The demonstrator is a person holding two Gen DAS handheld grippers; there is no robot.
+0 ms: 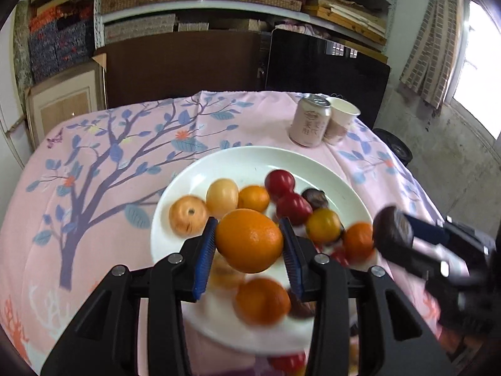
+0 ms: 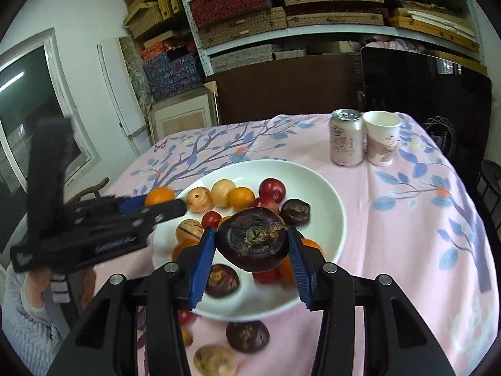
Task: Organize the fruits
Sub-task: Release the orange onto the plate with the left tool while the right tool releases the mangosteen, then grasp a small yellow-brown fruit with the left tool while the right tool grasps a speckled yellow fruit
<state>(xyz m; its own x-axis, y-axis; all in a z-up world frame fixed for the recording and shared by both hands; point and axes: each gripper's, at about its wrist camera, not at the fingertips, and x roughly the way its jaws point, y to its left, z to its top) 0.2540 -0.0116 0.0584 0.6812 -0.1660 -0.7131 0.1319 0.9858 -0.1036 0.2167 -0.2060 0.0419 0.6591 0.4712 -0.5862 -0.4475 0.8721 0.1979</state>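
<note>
A white plate [image 1: 250,159] on the pink floral cloth holds several small fruits: orange, red, tan and dark brown ones. My left gripper [image 1: 248,223] is shut on a large orange [image 1: 249,241], held above the plate's near side. From the right wrist view the left gripper [image 2: 162,202] hovers over the plate's [image 2: 325,188] left rim with that orange [image 2: 159,195]. My right gripper [image 2: 250,230] is shut on a dark purple round fruit [image 2: 253,241] above the plate. Seen from the left wrist, this dark fruit [image 1: 388,235] hangs at the plate's right edge.
A pale drink can [image 2: 347,138] and a paper cup [image 2: 382,138] stand behind the plate at the back right. Loose fruits lie on the cloth in front of the plate: a dark one [image 2: 247,335], a tan one [image 2: 214,360], a red one [image 2: 187,317]. Shelves and boards stand behind the table.
</note>
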